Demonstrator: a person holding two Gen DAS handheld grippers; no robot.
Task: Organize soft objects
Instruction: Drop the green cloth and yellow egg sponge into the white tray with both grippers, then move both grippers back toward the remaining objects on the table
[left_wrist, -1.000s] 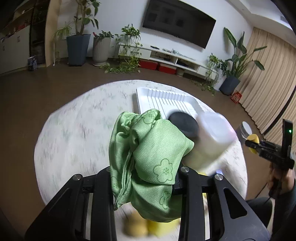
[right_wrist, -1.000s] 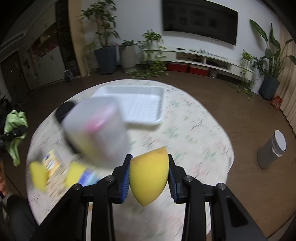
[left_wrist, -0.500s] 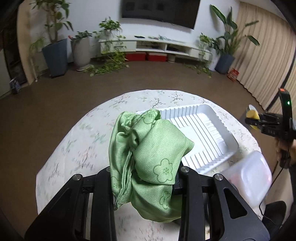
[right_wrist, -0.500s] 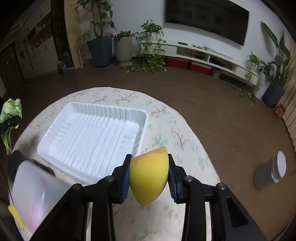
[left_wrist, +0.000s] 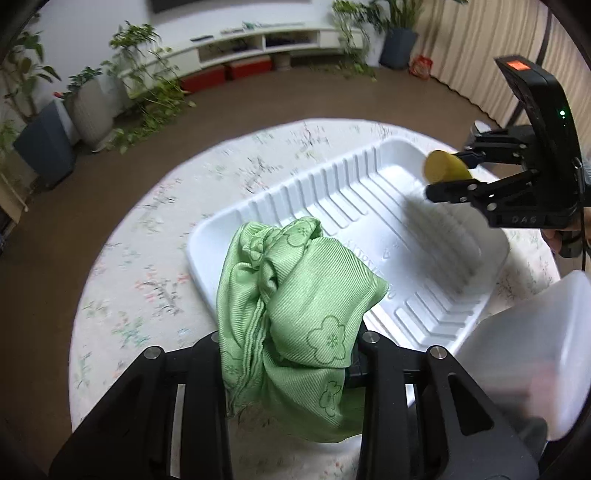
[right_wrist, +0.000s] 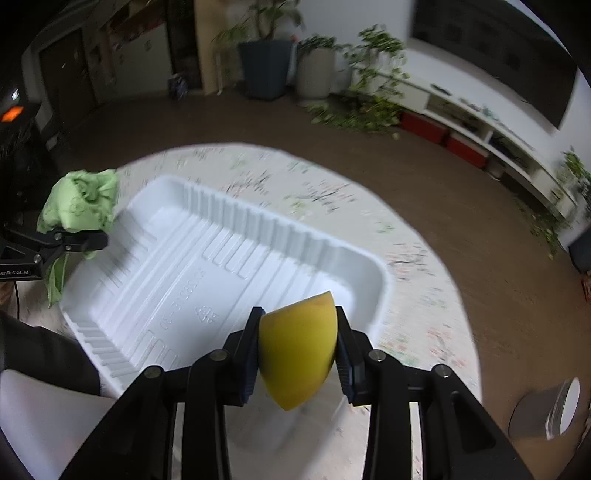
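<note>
The left gripper (left_wrist: 291, 354) pinches a bunched green cloth (left_wrist: 295, 314) between its fingers; the cloth bulges up over them and a loose tail hangs down below, above the near end of the white tray (left_wrist: 417, 236). The log-free reading from the frames is simple: the pads press on the fabric, though the fingers look to be just starting to ease apart. The right gripper (right_wrist: 297, 356) clamps a yellow sponge (right_wrist: 297, 350) shaped like a rounded wedge, its fingers pressed on both flat sides; it hangs over the tray's other end, just inside the rim (right_wrist: 384, 280). The tray sits empty on a round table with a flowered cover (left_wrist: 155, 258); a frosted plastic box (left_wrist: 535, 350) stands just beside the tray at the lower right of the left view.

What could go wrong from here, as I judge it: the cloth's hanging tail may drape over the tray's rim if it is let go this close to the edge, leaving it half out; the fabric may also cling to a pad and drag back with the gripper. The sponge is springy — released from a height, it could bounce or roll off the ribbed floor and over the low wall; the two grippers, both working over one tray, could also knock each other.
</note>
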